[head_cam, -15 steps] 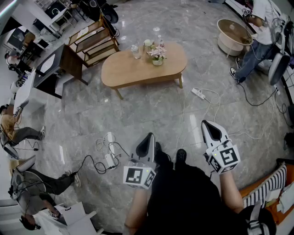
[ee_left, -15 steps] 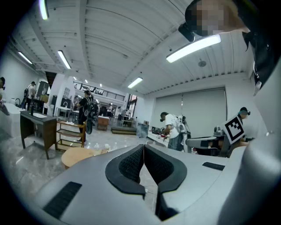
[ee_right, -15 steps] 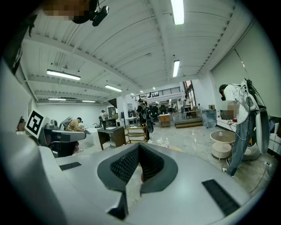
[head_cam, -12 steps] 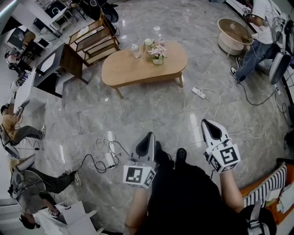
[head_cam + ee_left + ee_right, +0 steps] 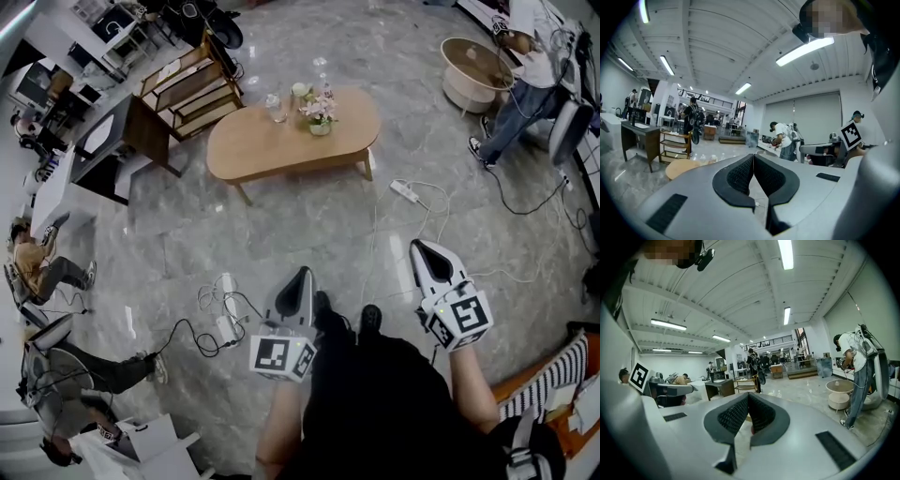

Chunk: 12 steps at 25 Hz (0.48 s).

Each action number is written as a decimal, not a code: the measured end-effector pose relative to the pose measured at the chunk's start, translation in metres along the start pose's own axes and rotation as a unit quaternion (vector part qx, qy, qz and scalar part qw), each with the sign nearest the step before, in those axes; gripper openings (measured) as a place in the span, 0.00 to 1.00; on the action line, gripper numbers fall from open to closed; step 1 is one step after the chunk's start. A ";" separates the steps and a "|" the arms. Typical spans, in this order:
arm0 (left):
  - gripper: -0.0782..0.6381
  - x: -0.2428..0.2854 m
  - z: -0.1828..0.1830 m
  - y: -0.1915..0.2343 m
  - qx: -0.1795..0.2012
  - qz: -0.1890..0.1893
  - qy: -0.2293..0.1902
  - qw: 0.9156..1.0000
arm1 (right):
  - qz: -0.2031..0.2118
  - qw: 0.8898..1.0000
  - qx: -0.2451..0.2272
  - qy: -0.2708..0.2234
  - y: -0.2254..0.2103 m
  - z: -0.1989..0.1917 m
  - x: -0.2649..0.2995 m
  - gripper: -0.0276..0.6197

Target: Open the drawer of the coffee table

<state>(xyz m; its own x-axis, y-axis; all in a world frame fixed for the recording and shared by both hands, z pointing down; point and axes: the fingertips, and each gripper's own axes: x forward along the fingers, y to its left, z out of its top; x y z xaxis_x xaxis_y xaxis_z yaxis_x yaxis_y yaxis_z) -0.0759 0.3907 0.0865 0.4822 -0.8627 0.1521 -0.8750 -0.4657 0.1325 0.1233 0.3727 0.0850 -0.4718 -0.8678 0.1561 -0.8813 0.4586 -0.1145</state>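
The oval wooden coffee table stands on the marble floor well ahead of me, with a glass, a cup and a small flower pot on top. No drawer shows from above. My left gripper is held low in front of my body, far short of the table, jaws shut with nothing between them. My right gripper is level with it on the right, also shut and empty. In the left gripper view the table shows past the shut left gripper. The right gripper points into the room.
Power strips and cables lie on the floor between me and the table. A dark desk and wooden shelf stand to the left. A round white table and a standing person are at the right. People sit at the left edge.
The view has shifted very slightly. Both grippers stay shut and in the same place in front of me.
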 end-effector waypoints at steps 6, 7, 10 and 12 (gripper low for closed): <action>0.13 0.003 -0.008 -0.014 0.003 -0.004 0.009 1.000 | -0.002 1.000 0.003 0.004 -0.009 -0.009 -0.010 0.06; 0.13 0.004 -0.009 -0.016 0.003 -0.006 0.010 1.000 | -0.003 1.000 0.006 0.006 -0.010 -0.011 -0.012 0.06; 0.13 0.006 -0.010 -0.020 0.005 -0.012 0.013 1.000 | -0.009 1.000 0.013 0.010 -0.014 -0.016 -0.015 0.06; 0.13 0.008 -0.009 -0.019 0.006 -0.013 0.015 1.000 | -0.015 1.000 0.017 0.011 -0.018 -0.017 -0.015 0.06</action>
<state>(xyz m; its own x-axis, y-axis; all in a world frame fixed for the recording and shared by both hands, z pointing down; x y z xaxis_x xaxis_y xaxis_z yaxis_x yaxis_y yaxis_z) -0.0544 0.3944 0.0945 0.5065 -0.8437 0.1777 -0.8621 -0.4912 0.1245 0.1456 0.3808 0.1015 -0.4458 -0.8766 0.1810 -0.8939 0.4253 -0.1419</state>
